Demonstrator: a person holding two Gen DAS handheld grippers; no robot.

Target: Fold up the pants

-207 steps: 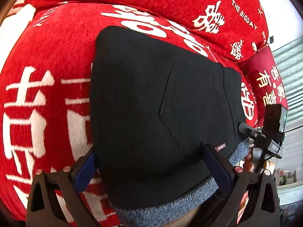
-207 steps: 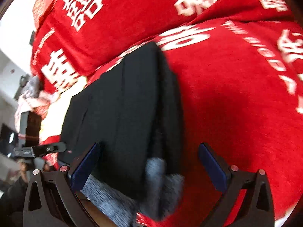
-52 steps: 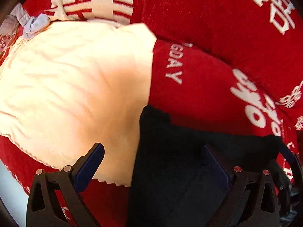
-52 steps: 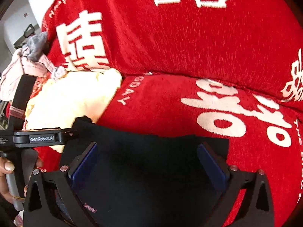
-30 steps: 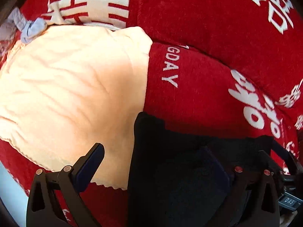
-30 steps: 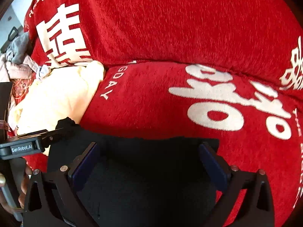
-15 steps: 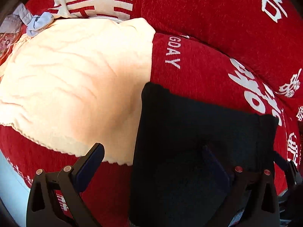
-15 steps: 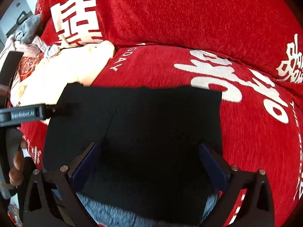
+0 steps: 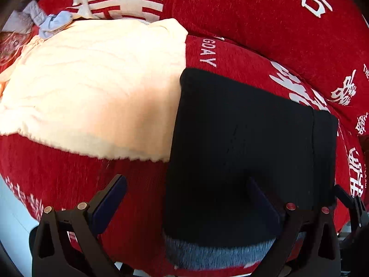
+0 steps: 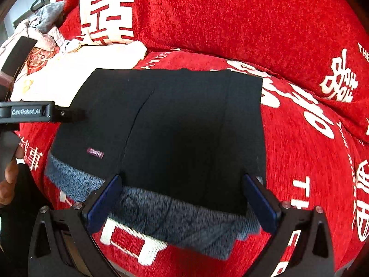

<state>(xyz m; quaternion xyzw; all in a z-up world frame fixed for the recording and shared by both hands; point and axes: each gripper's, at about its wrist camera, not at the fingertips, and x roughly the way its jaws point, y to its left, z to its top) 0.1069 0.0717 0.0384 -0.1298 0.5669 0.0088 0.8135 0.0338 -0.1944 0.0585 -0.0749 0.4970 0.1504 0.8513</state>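
Observation:
The black pants [image 10: 175, 124] lie folded into a flat rectangle on the red sofa seat, with a grey fleece lining [image 10: 180, 212] showing along the near edge. They also show in the left wrist view [image 9: 249, 143]. My right gripper [image 10: 182, 198] is open and empty, its blue fingertips [image 10: 258, 200] just above the near edge of the pants. My left gripper [image 9: 186, 203] is open and empty over the pants' left near corner. In the right wrist view the left gripper's body [image 10: 27, 113] sits at the pants' left side.
A cream blanket [image 9: 92, 87] lies on the seat left of the pants. The red sofa back [image 10: 230, 18] with white characters rises behind. Crumpled clothes [image 10: 43, 25] are piled at the far left. The seat's front edge [image 9: 138, 242] is just below the grippers.
Both grippers have drawn back toward the near edge, and the folded pants now lie flat with the grey lining edge in view. Both stay open.

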